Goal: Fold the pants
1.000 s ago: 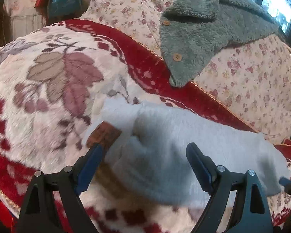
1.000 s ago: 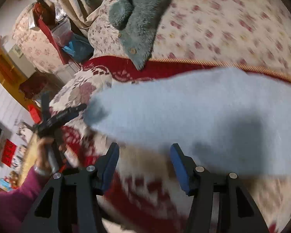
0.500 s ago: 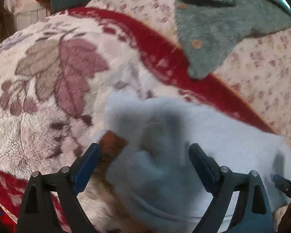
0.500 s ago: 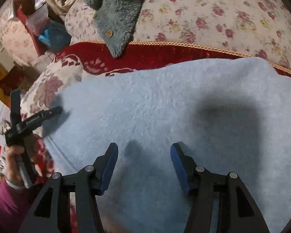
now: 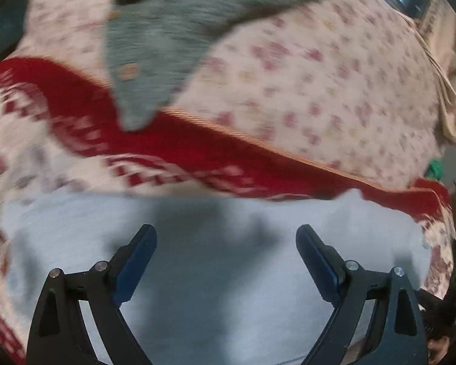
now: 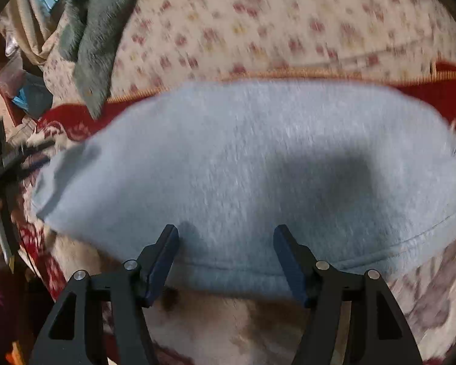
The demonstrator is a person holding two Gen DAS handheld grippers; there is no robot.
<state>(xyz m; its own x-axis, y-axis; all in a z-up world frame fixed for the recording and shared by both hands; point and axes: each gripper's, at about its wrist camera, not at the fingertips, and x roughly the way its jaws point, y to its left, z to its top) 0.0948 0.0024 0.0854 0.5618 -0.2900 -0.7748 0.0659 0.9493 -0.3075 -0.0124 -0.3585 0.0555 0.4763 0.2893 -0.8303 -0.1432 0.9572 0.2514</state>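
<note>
The light grey fleece pants [image 5: 215, 273] lie folded into a flat block on the red and cream patterned blanket [image 5: 173, 152]. They fill the middle of the right wrist view [image 6: 243, 167], with a stitched hem along the near edge. My left gripper [image 5: 226, 243] is open just above the pants, holding nothing. My right gripper [image 6: 226, 243] is open at the near hem, its fingers straddling the edge without gripping. The left gripper also shows at the left edge of the right wrist view [image 6: 3, 158]. Both views are blurred by motion.
A grey-green fleece jacket [image 5: 167, 39] with buttons lies on the floral bedding [image 5: 319, 76] behind the blanket; it also shows in the right wrist view [image 6: 91, 39]. A blue bag and boxes [image 6: 30, 97] stand at the far left. A window is at the far edge.
The left gripper has swung right over the pants; the brown patch is out of its view. The right gripper has pulled back to the near hem. Both stayed open.
</note>
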